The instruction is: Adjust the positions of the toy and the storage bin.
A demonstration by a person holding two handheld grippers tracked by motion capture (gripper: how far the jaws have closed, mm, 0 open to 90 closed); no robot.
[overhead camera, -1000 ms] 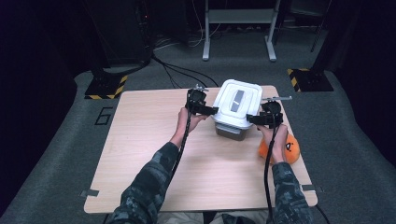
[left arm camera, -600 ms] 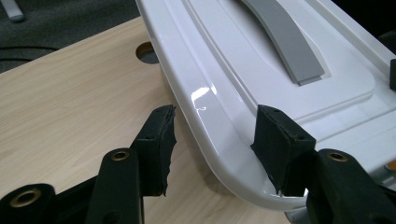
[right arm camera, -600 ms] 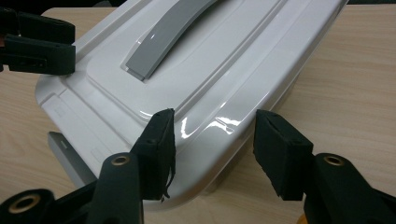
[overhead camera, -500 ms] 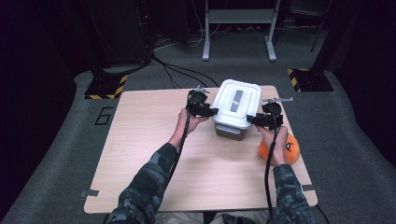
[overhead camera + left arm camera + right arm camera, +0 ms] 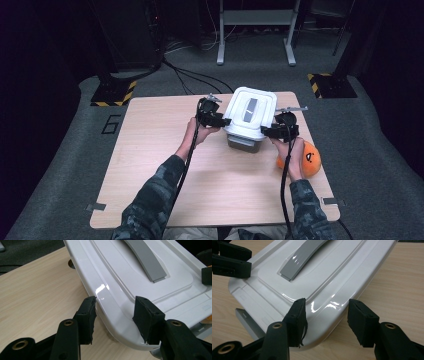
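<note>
With the jaws of the left gripper point(image 5: 223, 121) and right gripper point(image 5: 266, 132) having just been closing, the opposite rims of the white lid point(image 5: 250, 112) are clamped, so the lid, seated on the grey container point(image 5: 243, 145) mid-surface point(image 5: 150, 150), is judged ready for lifting

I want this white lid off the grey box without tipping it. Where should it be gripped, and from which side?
Grip the white lid by its overhanging rim at the near corners, one gripper from each long side. The lip juts past the grey box, so pads can pinch it. The left gripper and right gripper already straddle it there.
</note>
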